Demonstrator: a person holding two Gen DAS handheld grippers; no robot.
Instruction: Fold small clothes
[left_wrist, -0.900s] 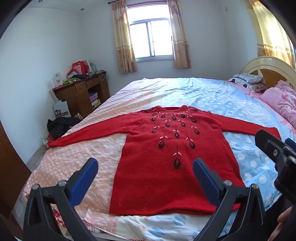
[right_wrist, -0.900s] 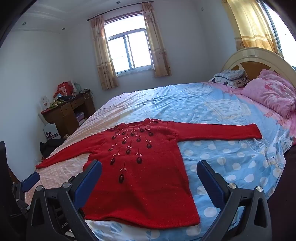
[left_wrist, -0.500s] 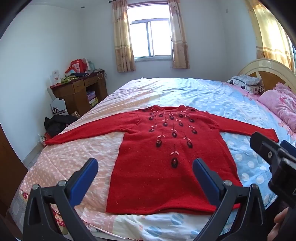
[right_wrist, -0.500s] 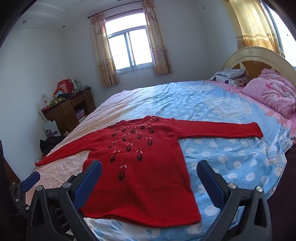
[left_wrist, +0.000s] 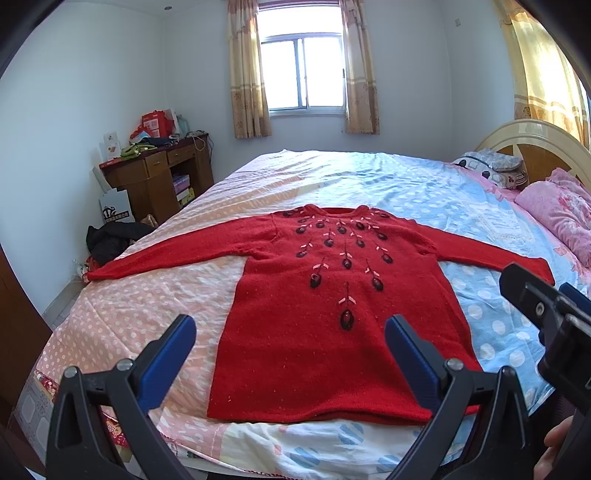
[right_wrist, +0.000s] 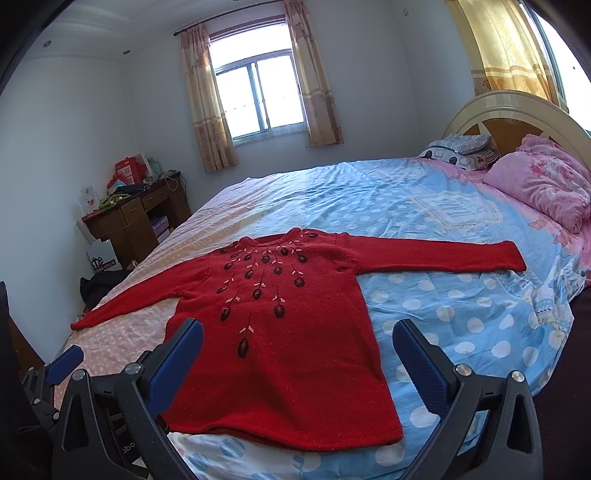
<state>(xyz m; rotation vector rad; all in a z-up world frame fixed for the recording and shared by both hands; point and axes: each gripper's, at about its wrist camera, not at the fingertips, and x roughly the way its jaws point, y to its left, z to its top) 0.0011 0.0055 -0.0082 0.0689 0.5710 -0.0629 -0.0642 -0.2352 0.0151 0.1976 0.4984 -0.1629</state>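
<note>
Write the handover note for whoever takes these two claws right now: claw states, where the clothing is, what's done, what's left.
Left claw: open, empty, hovering over the near edge of the bed, aimed at the hem.
Right claw: open, empty, beside it, also short of the garment.
Red knitted sweater with dark embroidered flowers: lies flat, front up, on the polka-dot pink and blue bedsheet, both sleeves spread straight out, hem toward you, neck toward the window.
Done: sweater laid out; no fold made.
Left: all folding. Probably bring each sleeve in across the body, then fold hem up toward the neck.
</note>
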